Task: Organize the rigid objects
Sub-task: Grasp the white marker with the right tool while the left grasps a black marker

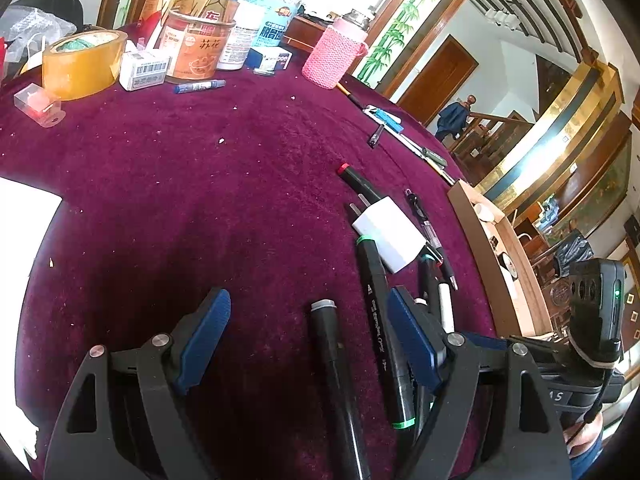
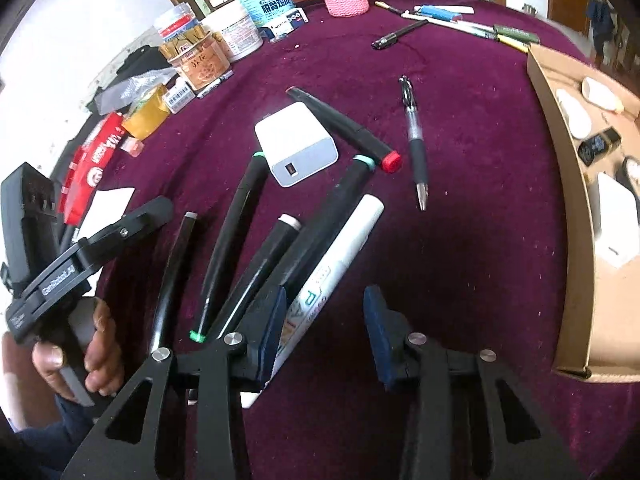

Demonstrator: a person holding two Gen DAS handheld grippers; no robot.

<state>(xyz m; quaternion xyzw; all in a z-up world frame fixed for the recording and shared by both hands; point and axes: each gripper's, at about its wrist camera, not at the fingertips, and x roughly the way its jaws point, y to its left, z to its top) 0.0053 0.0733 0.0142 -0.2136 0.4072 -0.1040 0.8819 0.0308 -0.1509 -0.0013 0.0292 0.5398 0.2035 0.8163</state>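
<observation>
- Left tongs [image 1: 308, 340] spread wide, gripping nothing; grey-capped marker [image 1: 334, 364] lay between its fingers on the tabletop [image 1: 200, 184].
- Right tongs [image 2: 324, 332] spread, empty; white marker [image 2: 336, 264] touched its left finger; white charger [image 2: 296, 144] ahead.

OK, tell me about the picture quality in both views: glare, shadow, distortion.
Left wrist view: fisheye bends the cloth edge; paper at left is blown out white; the open left claw shadows the cloth beneath. Right wrist view: same curving; the wall at upper left is overexposed; charger and markers look sharp.
</observation>
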